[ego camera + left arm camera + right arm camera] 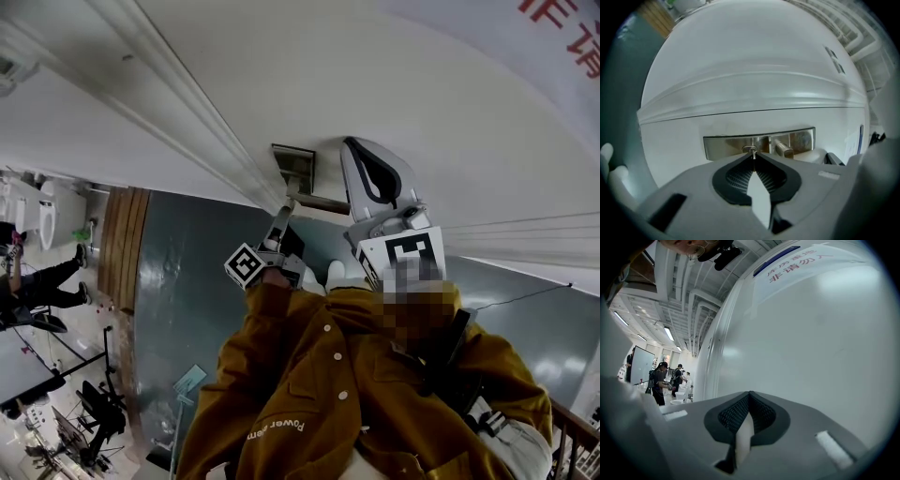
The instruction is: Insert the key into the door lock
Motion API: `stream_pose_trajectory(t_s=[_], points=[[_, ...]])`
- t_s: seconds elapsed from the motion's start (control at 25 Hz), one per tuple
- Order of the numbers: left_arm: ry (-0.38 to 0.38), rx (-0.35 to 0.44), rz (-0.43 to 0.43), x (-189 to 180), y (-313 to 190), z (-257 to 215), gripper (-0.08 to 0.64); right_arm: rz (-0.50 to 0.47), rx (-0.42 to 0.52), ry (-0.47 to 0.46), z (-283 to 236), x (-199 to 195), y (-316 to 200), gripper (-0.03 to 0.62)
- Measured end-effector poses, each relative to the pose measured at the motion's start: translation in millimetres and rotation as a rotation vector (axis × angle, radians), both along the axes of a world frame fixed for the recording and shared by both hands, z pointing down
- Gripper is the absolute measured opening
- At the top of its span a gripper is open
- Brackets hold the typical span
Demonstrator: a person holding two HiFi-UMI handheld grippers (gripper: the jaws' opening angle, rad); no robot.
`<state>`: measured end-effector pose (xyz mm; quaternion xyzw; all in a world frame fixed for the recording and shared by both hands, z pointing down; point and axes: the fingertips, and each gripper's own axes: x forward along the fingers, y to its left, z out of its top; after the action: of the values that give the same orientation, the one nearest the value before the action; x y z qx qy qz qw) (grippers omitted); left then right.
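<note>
Left gripper view shows the left gripper (753,157) pinched shut on the key (753,153), whose tip sits at the door lock (746,149) in its metal plate (724,146) — how deep is unclear. A slight tilt or sideways push could jam the blade or twist the key between the pads. The right gripper (749,397) — jaws together, empty — hangs beside the door (825,333).

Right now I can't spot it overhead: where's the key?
Left gripper view, centre: the key is pinched in the left gripper, its tip at the metal lock plate, left of the door handle.
</note>
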<state>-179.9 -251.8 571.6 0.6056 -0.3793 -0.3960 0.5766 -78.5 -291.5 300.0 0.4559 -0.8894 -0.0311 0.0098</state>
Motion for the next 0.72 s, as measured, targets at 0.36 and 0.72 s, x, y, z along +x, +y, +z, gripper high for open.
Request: stream_pose_trajectory(t_s=[0.36, 0.72], points=[[0.090, -0.007, -0.073, 4, -3, 7, 0.025, 0.006, -0.002, -0.006, 1, 0, 1, 0.005], [0.097, 0.001, -0.091, 11, -25, 5, 0.025, 0.008, -0.008, -0.001, 3, 2, 1, 0.005]])
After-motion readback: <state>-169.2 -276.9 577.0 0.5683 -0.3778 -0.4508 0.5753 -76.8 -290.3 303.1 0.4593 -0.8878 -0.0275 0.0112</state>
